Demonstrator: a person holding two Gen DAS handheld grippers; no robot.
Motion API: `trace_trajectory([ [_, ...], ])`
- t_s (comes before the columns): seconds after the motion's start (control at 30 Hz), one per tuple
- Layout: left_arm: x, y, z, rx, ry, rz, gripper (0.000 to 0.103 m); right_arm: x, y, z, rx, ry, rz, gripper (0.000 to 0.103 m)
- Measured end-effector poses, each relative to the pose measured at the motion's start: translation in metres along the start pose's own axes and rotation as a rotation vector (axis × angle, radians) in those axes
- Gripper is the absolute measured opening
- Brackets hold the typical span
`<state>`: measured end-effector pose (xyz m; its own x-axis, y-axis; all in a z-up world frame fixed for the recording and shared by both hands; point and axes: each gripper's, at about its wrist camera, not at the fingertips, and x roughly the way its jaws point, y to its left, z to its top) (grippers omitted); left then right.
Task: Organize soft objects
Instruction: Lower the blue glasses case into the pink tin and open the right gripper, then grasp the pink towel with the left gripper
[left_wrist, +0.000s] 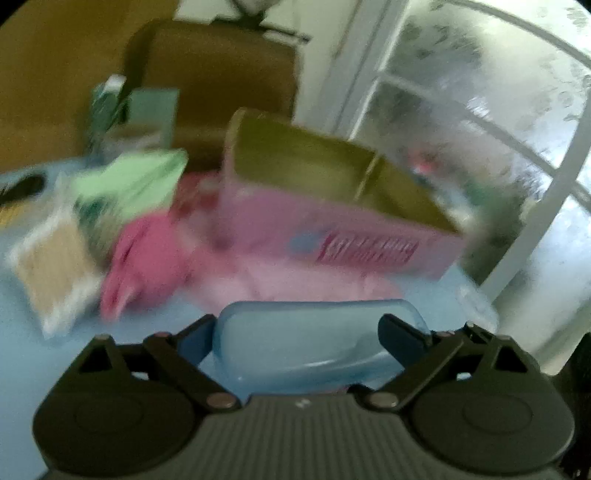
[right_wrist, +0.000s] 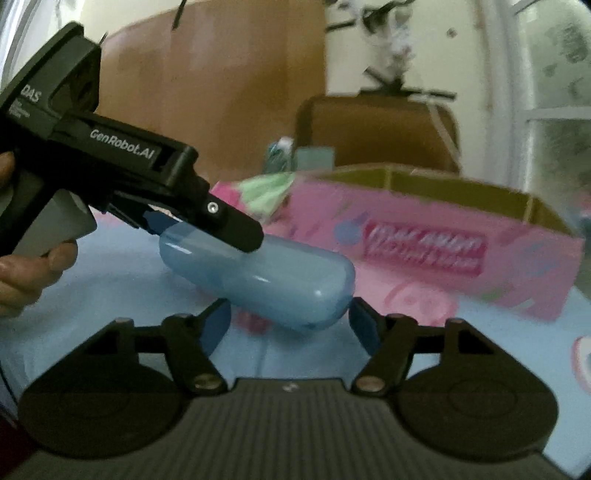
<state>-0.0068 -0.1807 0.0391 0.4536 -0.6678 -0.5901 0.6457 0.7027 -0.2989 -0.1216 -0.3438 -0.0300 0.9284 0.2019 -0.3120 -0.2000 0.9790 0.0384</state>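
Observation:
A translucent blue rounded case (left_wrist: 303, 347) lies across my left gripper (left_wrist: 297, 321), which is shut on it, a pad against each side. In the right wrist view the case (right_wrist: 288, 280) hangs tilted above the table; a black finger (right_wrist: 236, 229) of the left gripper clamps its upper end. Its lower end sits between the fingers of my right gripper (right_wrist: 290, 306), whose jaws stand apart beside it. Soft things lie behind: a dark pink cloth (left_wrist: 140, 258), a pale pink cloth (left_wrist: 295, 280) and a green bundle (left_wrist: 129, 184).
A pink cardboard box (left_wrist: 332, 229) with an inner divider stands open-topped at the back right, also seen as the box (right_wrist: 443, 240). A beige and white packet (left_wrist: 51, 266) lies at left on the light blue tabletop (left_wrist: 74, 354). A brown chair (left_wrist: 221, 74) and a window (left_wrist: 480, 110) stand behind.

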Motion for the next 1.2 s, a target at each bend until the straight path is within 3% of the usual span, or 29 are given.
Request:
trace_trajectory([
  [0.2, 0.029, -0.040, 0.064, 0.138, -0.118, -0.009, 0.099, 0.008, -0.036, 0.040, -0.015, -0.087, -0.143, 0.073],
  [0.33, 0.066, -0.054, 0.091, 0.156, -0.150, -0.007, 0.101, 0.035, -0.069, 0.059, 0.034, -0.066, -0.243, 0.073],
  [0.43, 0.088, -0.055, 0.095, 0.146, -0.121, 0.045, 0.101, 0.049, -0.086, 0.059, 0.094, -0.018, -0.282, 0.078],
  [0.57, 0.069, -0.035, 0.076, 0.090, -0.120, 0.025, 0.101, 0.029, -0.078, 0.051, 0.123, -0.085, -0.310, 0.078],
  [0.67, 0.028, -0.011, 0.053, 0.065, -0.175, 0.020, 0.101, 0.013, -0.068, 0.047, 0.174, -0.124, -0.267, 0.073],
  [0.73, -0.002, 0.010, 0.034, 0.034, -0.198, 0.029, 0.101, 0.010, -0.058, 0.045, 0.206, -0.114, -0.186, 0.061],
  [0.83, -0.041, 0.044, 0.006, -0.046, -0.218, 0.065, 0.099, 0.028, -0.028, 0.045, 0.186, -0.026, -0.051, 0.045],
  [0.97, -0.078, 0.088, -0.024, -0.163, -0.213, 0.118, 0.098, 0.055, 0.017, 0.050, 0.115, 0.041, 0.068, 0.043],
  [1.07, -0.098, 0.109, -0.041, -0.220, -0.215, 0.135, 0.098, 0.079, 0.046, 0.063, 0.040, 0.068, 0.097, 0.045],
  [1.2, -0.108, 0.124, -0.047, -0.299, -0.221, 0.102, 0.094, 0.122, 0.066, 0.078, 0.000, 0.145, 0.117, 0.045],
])
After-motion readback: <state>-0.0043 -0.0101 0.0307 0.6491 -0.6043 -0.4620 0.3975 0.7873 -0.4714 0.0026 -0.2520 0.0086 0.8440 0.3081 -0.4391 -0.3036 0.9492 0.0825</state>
